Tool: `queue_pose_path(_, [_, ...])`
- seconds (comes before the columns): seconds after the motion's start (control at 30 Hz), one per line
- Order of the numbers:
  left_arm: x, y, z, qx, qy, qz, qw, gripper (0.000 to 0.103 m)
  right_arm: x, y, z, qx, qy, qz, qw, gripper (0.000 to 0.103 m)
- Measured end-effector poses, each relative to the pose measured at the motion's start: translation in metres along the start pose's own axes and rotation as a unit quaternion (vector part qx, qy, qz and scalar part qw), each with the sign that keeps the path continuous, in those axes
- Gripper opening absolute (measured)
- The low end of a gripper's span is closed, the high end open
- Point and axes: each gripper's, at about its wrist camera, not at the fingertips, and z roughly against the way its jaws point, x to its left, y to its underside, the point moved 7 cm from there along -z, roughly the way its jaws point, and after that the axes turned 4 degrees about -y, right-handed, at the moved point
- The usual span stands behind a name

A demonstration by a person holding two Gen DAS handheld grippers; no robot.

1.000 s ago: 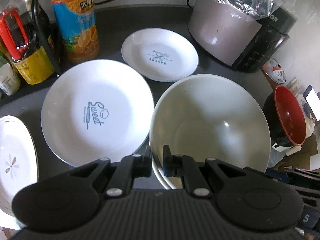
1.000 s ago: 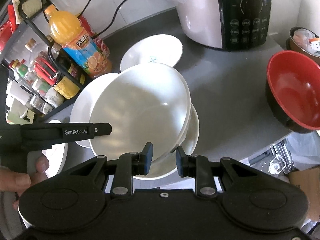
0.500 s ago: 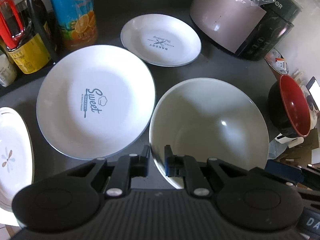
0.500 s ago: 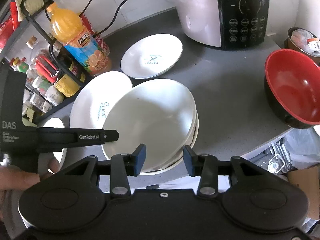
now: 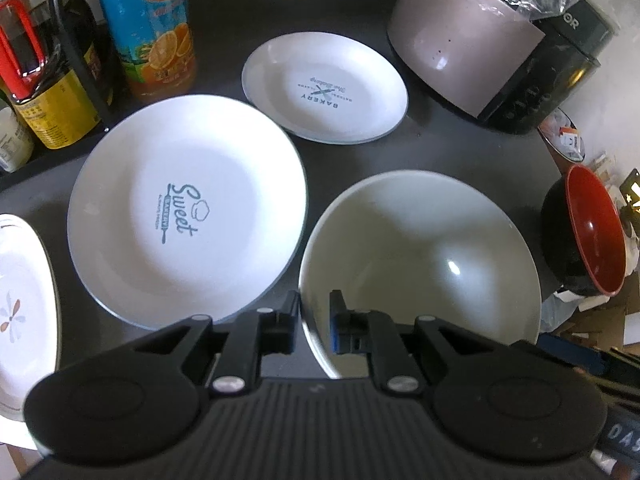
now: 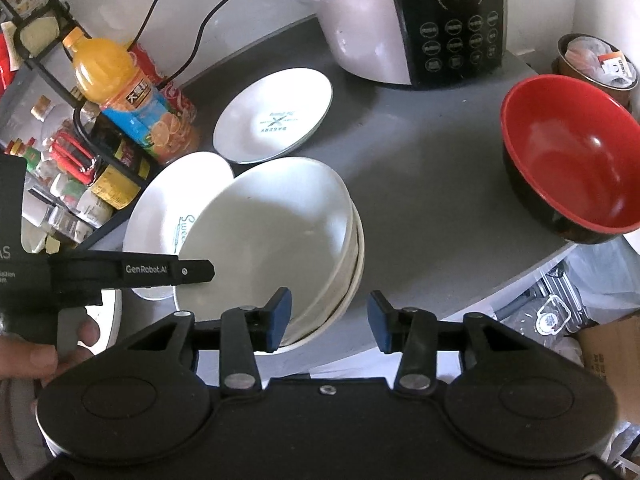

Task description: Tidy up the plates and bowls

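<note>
Bowls are the matter here: the cream bowl (image 5: 420, 256) sits nested on other white bowls near the front edge of the grey counter (image 6: 420, 184). The left gripper (image 5: 315, 320) pinches its near rim, one finger inside and one outside. The right gripper (image 6: 328, 320) has its jaws apart, and no pad presses on the stack. The "Sweet" plate (image 5: 184, 216) lies just beside, the "Bakery" plate (image 5: 324, 88) behind, the red bowl (image 6: 568, 156) well apart to the right.
</note>
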Motion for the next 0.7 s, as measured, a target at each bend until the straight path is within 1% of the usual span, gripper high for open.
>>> queue_pose_path(0.1, [-0.002, -0.007, 0.000, -0.009, -0.008, -0.004, 0.9999, 0.012, -0.010, -0.010, 0.010, -0.019, -0.002, -0.021, 1.000, 0.045])
queue_pose_path(0.13, [-0.003, -0.009, 0.001, -0.016, -0.010, -0.007, 0.9998, 0.012, -0.014, -0.014, 0.014, -0.027, -0.003, -0.028, 0.999, 0.050])
queue_pose_path(0.17, [-0.004, -0.012, 0.002, -0.023, -0.015, -0.013, 0.9995, 0.017, -0.019, -0.018, 0.019, -0.036, 0.000, -0.034, 0.999, 0.054])
queue_pose_path(0.2, [-0.006, -0.015, 0.004, -0.030, -0.025, -0.020, 0.9990, 0.025, -0.025, -0.021, 0.022, -0.043, 0.003, -0.036, 0.998, 0.054])
queue_pose_path(0.23, [-0.007, -0.018, 0.005, -0.036, -0.037, -0.027, 0.9983, 0.030, -0.032, -0.025, 0.026, -0.051, 0.010, -0.039, 0.998, 0.054])
queue_pose_path(0.3, [-0.011, -0.026, 0.010, -0.054, -0.050, -0.037, 0.9966, 0.046, -0.046, -0.031, 0.030, -0.060, 0.020, -0.047, 0.997, 0.055])
queue_pose_path(0.37, [-0.015, -0.033, 0.016, -0.068, -0.051, -0.041, 0.9956, 0.054, -0.061, -0.036, 0.033, -0.065, 0.029, -0.058, 0.996, 0.057])
queue_pose_path(0.4, [-0.018, -0.037, 0.018, -0.071, -0.051, -0.042, 0.9952, 0.057, -0.069, -0.038, 0.035, -0.068, 0.036, -0.063, 0.995, 0.058])
queue_pose_path(0.47, [-0.023, -0.043, 0.020, -0.075, -0.051, -0.047, 0.9948, 0.058, -0.081, -0.040, 0.037, -0.072, 0.050, -0.073, 0.994, 0.064])
queue_pose_path(0.53, [-0.030, -0.047, 0.022, -0.078, -0.049, -0.053, 0.9943, 0.058, -0.095, -0.043, 0.039, -0.076, 0.059, -0.087, 0.992, 0.067])
queue_pose_path(0.7, [-0.046, -0.053, 0.020, -0.076, -0.047, -0.060, 0.9942, 0.059, -0.121, -0.044, 0.042, -0.079, 0.069, -0.116, 0.988, 0.071])
